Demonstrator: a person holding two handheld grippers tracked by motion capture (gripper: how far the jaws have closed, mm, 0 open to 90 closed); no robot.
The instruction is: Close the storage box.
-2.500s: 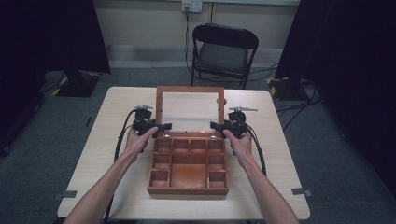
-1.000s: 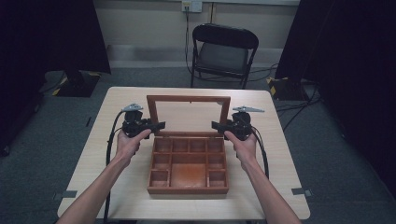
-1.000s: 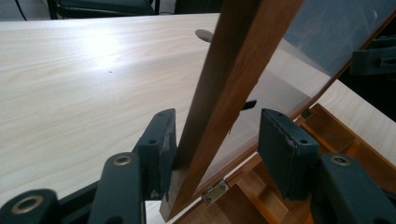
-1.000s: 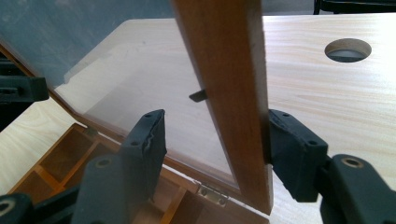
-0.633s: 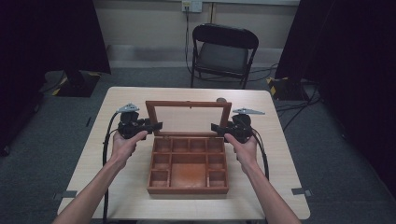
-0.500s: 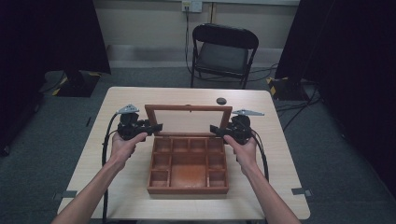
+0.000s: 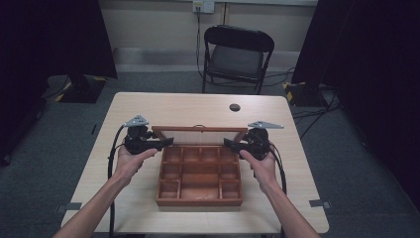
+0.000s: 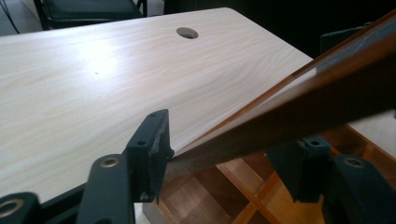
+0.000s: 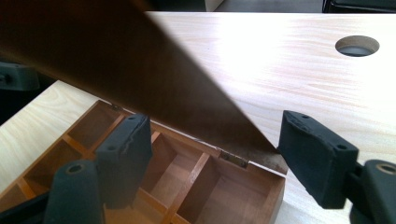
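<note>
1. Wooden box (image 7: 199, 174) is sitting on the near half of the table (image 7: 148, 106), its base divided into open compartments, with one wider compartment in the middle of the front row.
2. Hinged lid (image 7: 199, 130) is leaning over the back row of compartments, partway down, its frame slanting across both gripper views; a small metal hinge (image 9: 233, 159) is joining it to the back wall of the box.
3. Left gripper (image 7: 166, 143) is reaching in at the lid's left end; its jaws have just been opening, and in the left gripper view the lid's edge (image 8: 299, 109) is passing between them, touching the left jaw while the right jaw is standing clear of it.
4. Right gripper (image 7: 229, 144) is mirroring this at the lid's right end; its jaws are standing apart, and in the right gripper view the lid's corner (image 9: 268, 156) is lying between them, with the right jaw just beside it.
5. Person's hands (image 7: 131, 161) are holding both grippers, forearms entering from the near edge.
6. Round hole (image 7: 235, 107) is showing in the tabletop behind the box; a black chair (image 7: 237, 52) is standing beyond the table.
</note>
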